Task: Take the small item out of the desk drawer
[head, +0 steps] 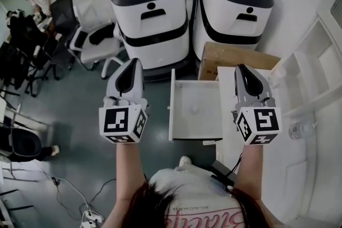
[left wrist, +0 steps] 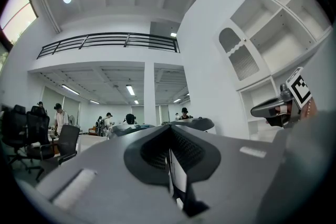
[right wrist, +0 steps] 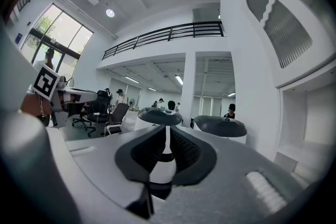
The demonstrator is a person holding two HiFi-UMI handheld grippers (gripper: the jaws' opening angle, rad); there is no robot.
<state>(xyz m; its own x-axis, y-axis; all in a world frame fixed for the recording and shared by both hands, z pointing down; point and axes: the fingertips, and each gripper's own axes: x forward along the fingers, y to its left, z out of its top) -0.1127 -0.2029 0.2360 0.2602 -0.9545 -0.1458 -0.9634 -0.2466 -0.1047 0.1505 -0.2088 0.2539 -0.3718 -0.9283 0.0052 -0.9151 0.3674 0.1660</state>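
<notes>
The white desk drawer (head: 172, 109) stands pulled open below me in the head view. A small pale round item (head: 193, 109) lies on its bottom. My left gripper (head: 132, 61) hovers over the floor left of the drawer, level and pointing away from me. My right gripper (head: 241, 67) hovers over the white desk top (head: 227, 131) right of the drawer. In the left gripper view the left gripper (left wrist: 169, 128) has its jaws together with nothing in them. In the right gripper view the right gripper (right wrist: 167, 127) also has its jaws together and empty. Neither touches the drawer.
Two large white-and-dark machines (head: 149, 13) (head: 235, 8) stand behind the drawer, a cardboard box (head: 235, 59) in front of the right one. White shelving (head: 315, 72) lines the right side. Office chairs (head: 96, 42) stand at the left, and cables (head: 80, 205) lie on the floor.
</notes>
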